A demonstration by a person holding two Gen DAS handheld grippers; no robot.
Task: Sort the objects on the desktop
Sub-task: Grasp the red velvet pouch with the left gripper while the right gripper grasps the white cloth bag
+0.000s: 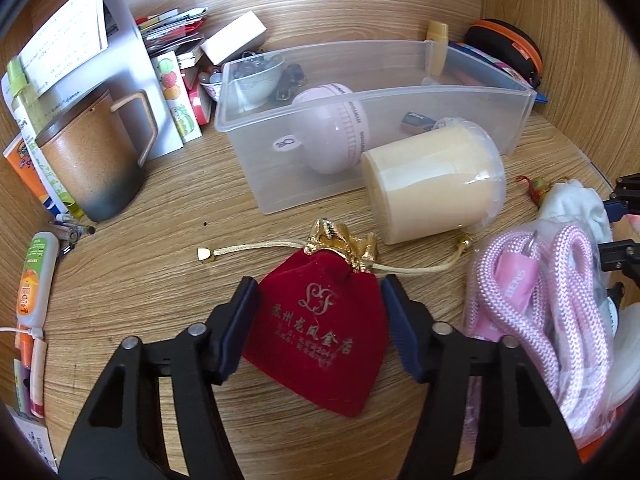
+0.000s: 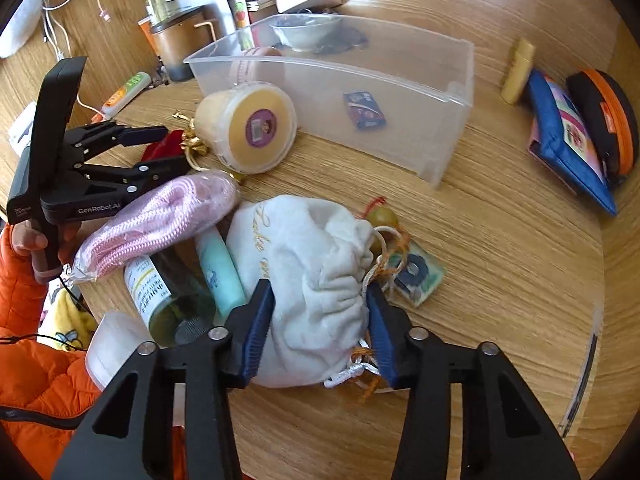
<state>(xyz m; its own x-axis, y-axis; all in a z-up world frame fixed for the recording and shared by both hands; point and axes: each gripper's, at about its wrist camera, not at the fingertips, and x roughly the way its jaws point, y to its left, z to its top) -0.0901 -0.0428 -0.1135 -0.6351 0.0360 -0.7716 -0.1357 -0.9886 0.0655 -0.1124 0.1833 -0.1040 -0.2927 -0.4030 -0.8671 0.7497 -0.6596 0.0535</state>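
Observation:
A red velvet pouch (image 1: 320, 328) with a gold top and gold lettering lies flat on the wooden desk. My left gripper (image 1: 319, 282) straddles it, and both blue pads touch its sides. The right wrist view also shows that gripper (image 2: 168, 150) with the red cloth between its fingers. A white drawstring pouch (image 2: 312, 272) sits bunched between the pads of my right gripper (image 2: 319, 286), which press into its sides. A clear plastic bin (image 1: 480, 92) stands behind, holding a pink fan (image 1: 328, 132) and a small dark packet (image 2: 364, 110).
A cream tub (image 1: 432, 184) lies on its side against the bin. A bagged pink rope (image 2: 160, 216), a bottle (image 2: 160, 292) and a teal tube (image 2: 220, 272) crowd the white pouch. A brown mug (image 1: 92, 168) stands left. A blue wallet (image 2: 568, 144) and an orange-rimmed case (image 2: 608, 120) lie right.

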